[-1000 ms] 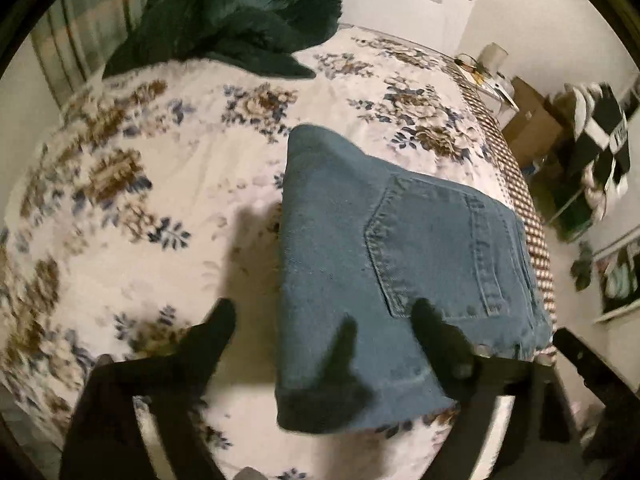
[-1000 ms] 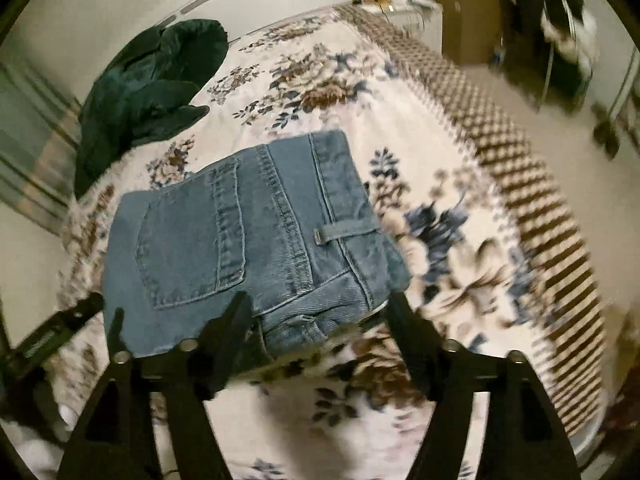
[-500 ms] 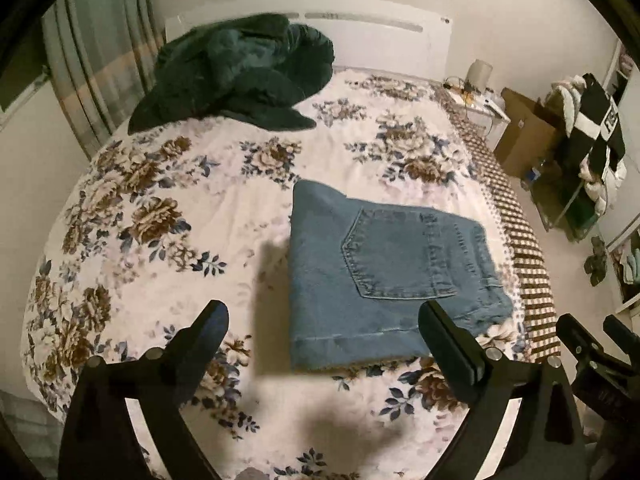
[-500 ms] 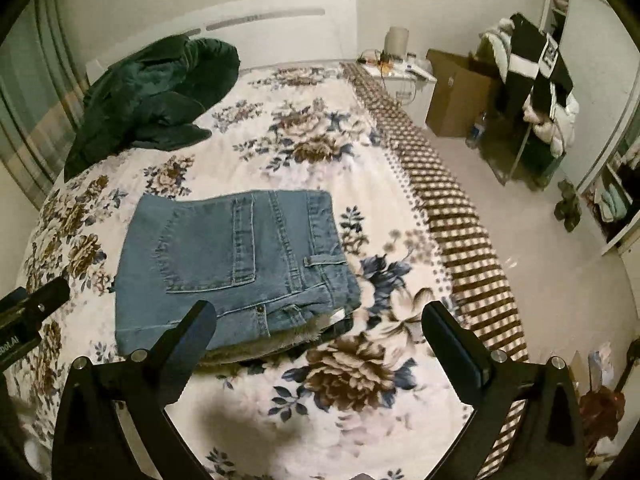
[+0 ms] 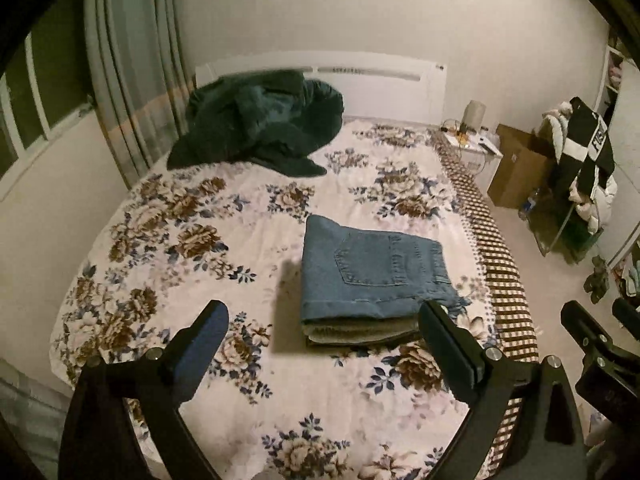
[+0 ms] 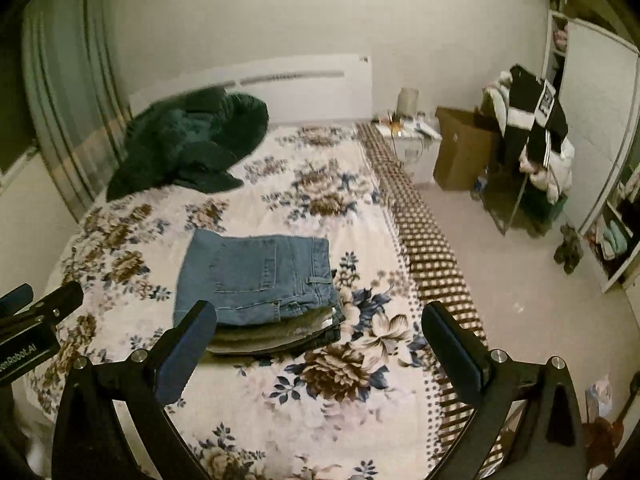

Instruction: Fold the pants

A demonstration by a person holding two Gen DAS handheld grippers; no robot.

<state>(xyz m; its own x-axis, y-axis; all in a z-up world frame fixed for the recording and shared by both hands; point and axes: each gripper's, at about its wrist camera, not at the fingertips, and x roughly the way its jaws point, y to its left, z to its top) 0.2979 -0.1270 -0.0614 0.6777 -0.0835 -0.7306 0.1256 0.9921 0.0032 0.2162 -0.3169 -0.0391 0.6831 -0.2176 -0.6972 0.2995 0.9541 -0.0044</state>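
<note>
The blue denim pants (image 5: 372, 276) lie folded in a compact stack on the floral bedspread (image 5: 200, 248), back pocket up; they also show in the right wrist view (image 6: 256, 276). My left gripper (image 5: 324, 320) is open and empty, held back from the near edge of the stack. My right gripper (image 6: 320, 320) is open and empty, also held back from the pants. The right gripper's body shows at the right edge of the left wrist view (image 5: 600, 348), and the left gripper's body at the left edge of the right wrist view (image 6: 32, 320).
A dark green blanket (image 5: 260, 124) is heaped at the head of the bed by the white headboard (image 5: 360, 80). Curtains (image 5: 132, 92) hang on the left. A nightstand (image 6: 412, 136), cardboard box (image 6: 460, 148) and clothes rack (image 6: 532, 136) stand on the floor to the right.
Both grippers have pulled back and up from the folded pants, which now look smaller and farther away. Their fingers have spread wider apart. The pants lie still.
</note>
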